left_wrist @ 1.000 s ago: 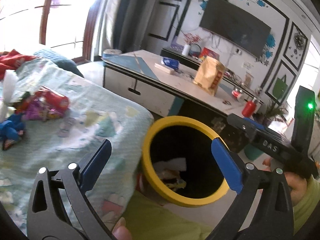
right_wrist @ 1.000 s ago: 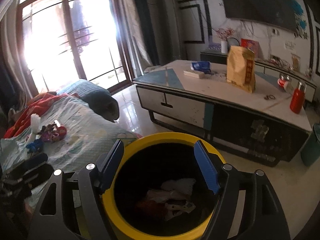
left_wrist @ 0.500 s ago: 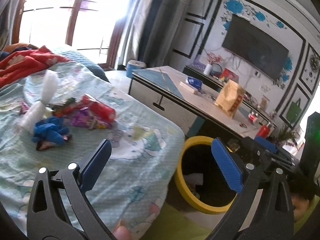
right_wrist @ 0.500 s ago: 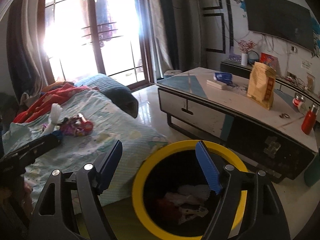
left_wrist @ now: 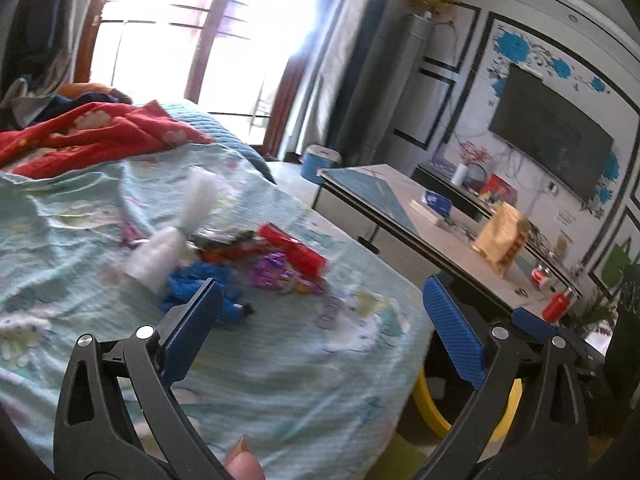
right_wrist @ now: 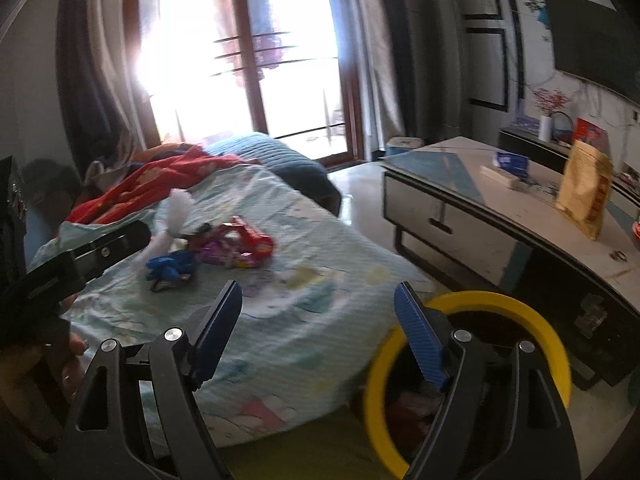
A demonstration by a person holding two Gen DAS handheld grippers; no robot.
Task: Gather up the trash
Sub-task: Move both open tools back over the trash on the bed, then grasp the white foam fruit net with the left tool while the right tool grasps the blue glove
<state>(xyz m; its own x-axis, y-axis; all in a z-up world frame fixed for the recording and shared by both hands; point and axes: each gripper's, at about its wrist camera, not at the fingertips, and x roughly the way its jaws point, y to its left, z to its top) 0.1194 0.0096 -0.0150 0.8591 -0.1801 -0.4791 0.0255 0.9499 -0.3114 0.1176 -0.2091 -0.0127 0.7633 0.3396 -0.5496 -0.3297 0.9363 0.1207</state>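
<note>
A pile of trash lies on the pale green bedspread (left_wrist: 280, 360): a red wrapper (left_wrist: 292, 250), a purple wrapper (left_wrist: 280, 276), a crumpled blue piece (left_wrist: 192, 284) and a white twisted bag (left_wrist: 176, 236). The pile also shows in the right wrist view (right_wrist: 224, 244). A yellow-rimmed black bin (right_wrist: 500, 304) stands by the bed's corner with trash inside. My left gripper (left_wrist: 320, 320) is open and empty, just short of the pile. My right gripper (right_wrist: 320, 320) is open and empty, between the bed and the bin.
A red blanket (left_wrist: 92, 132) lies at the bed's far end. A low white table (right_wrist: 500, 208) with a yellow bag (right_wrist: 584, 192) and a red bottle (left_wrist: 556, 306) stands to the right. A bright window (right_wrist: 240, 48) is behind.
Both grippers have swung left, away from the bin and toward the bed. The trash pile is now closer and more central in both views. Both stay open.
</note>
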